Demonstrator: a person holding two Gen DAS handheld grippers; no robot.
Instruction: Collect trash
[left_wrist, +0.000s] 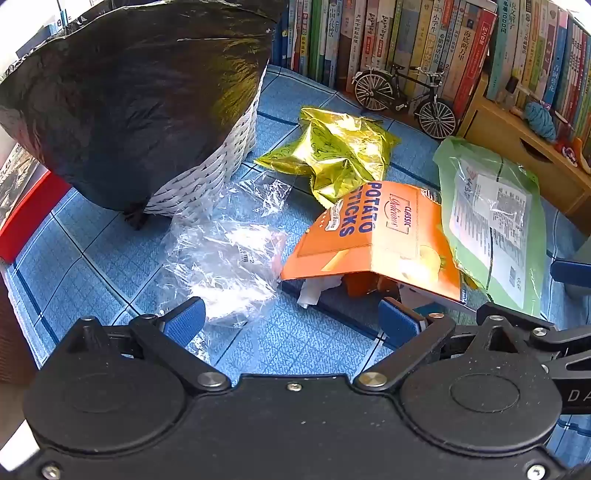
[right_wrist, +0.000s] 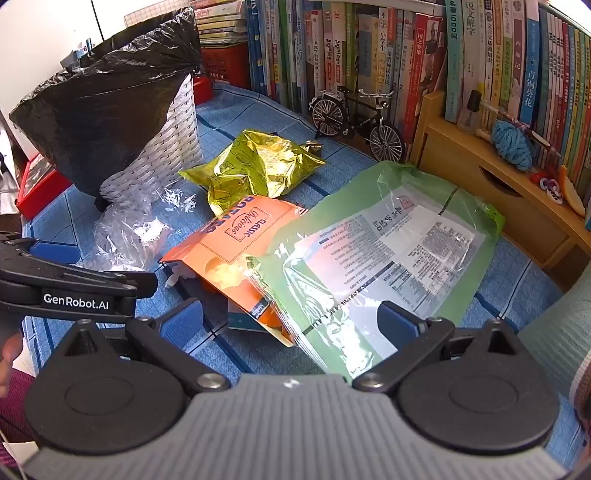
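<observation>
Trash lies on a blue checked cloth (left_wrist: 295, 343): a crumpled clear wrapper (left_wrist: 225, 258), a gold foil bag (left_wrist: 332, 158), an orange potato-sticks box (left_wrist: 373, 236) and a green plastic pouch (left_wrist: 487, 221). A white woven bin lined with a black bag (left_wrist: 129, 103) stands at the left. My left gripper (left_wrist: 291, 321) is open, hovering between the wrapper and the box. My right gripper (right_wrist: 291, 321) is open too, low over the near edge of the green pouch (right_wrist: 369, 254) and the orange box (right_wrist: 236, 240). The left gripper (right_wrist: 55, 254) shows at the left of the right wrist view.
A row of books (right_wrist: 369, 55) lines the back, with a model bicycle (right_wrist: 354, 118) in front. A wooden shelf unit (right_wrist: 491, 184) with blue yarn (right_wrist: 513, 144) stands at the right. A red box (left_wrist: 26, 218) lies beside the bin.
</observation>
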